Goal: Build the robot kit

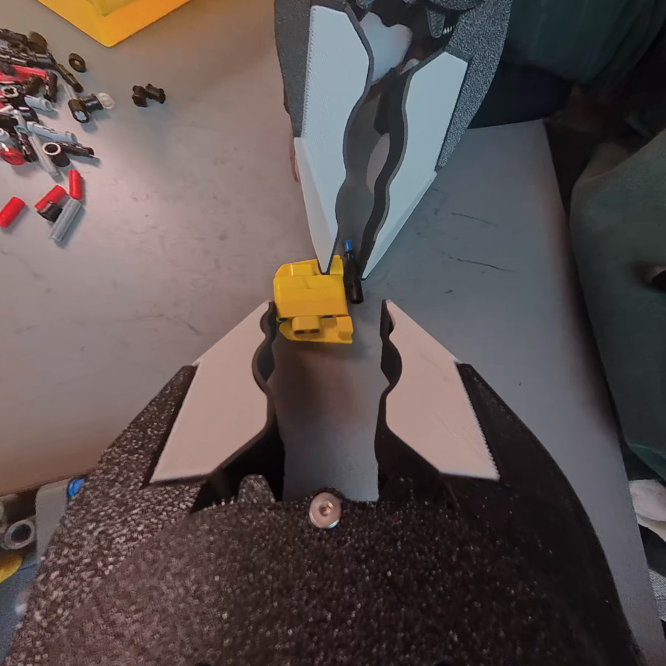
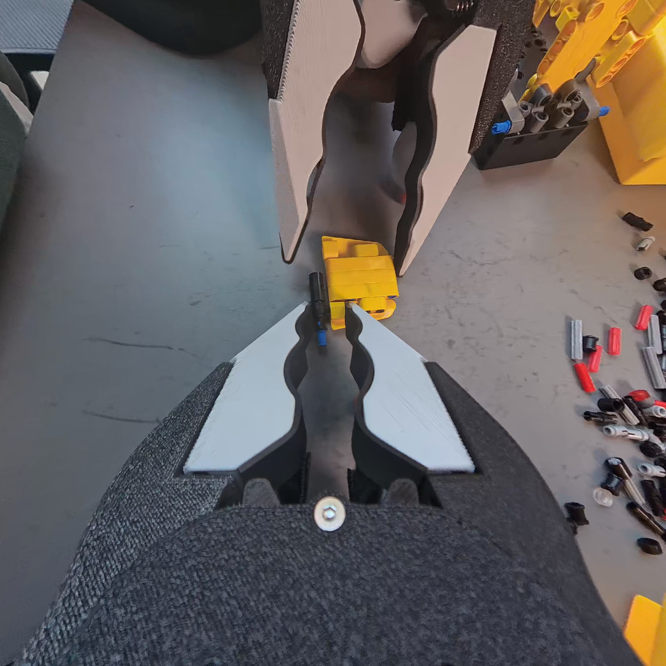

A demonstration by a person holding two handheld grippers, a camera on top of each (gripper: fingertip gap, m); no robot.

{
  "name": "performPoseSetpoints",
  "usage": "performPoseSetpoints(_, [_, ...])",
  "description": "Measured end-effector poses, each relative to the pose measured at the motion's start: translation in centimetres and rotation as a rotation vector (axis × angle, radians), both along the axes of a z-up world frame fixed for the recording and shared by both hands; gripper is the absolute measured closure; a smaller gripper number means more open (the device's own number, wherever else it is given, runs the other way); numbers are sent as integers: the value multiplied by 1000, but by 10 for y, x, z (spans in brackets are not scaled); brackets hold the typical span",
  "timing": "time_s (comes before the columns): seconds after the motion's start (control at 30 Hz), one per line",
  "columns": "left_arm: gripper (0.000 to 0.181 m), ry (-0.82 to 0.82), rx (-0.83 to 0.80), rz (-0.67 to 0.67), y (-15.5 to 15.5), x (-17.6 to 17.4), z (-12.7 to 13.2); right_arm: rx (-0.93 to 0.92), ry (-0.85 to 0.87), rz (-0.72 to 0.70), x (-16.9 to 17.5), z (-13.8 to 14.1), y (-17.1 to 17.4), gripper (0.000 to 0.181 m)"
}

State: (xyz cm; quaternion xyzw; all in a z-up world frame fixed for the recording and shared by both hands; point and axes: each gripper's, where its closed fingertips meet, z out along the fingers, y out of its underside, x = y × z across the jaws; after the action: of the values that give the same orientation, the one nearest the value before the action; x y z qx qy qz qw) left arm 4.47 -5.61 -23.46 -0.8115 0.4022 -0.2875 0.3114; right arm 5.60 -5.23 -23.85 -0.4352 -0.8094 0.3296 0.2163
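A yellow tray [image 1: 119,25] is cut off by the top edge of the left wrist view, and the pile of small black, red and grey parts [image 1: 32,104] runs off its left edge. In the right wrist view a yellow beam assembly [image 2: 612,47] and a yellow block [image 2: 647,627] are cropped at the right, the left gripper [image 2: 342,259] hides the tabletop [image 2: 144,216] behind it, and motion blur smears a small reddish piece [image 2: 394,191] between its jaws. Whether the right gripper [image 2: 328,310] actually pinches the black pin [image 2: 319,302] cannot be told.
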Motion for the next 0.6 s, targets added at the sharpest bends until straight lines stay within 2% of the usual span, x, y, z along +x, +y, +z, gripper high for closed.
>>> performPoseSetpoints(0.1, [121, 60, 55, 15, 2, 3, -3, 21, -3, -14, 0, -1, 0, 163])
performPoseSetpoints(0.23, [130, 167, 159, 43, 6, 1, -8, 29, 7, -18, 0, -1, -1, 164])
performPoseSetpoints(0.6, [133, 161, 145, 77, 8, 2, -8, 4, -5, -29, -1, -1, -3, 166])
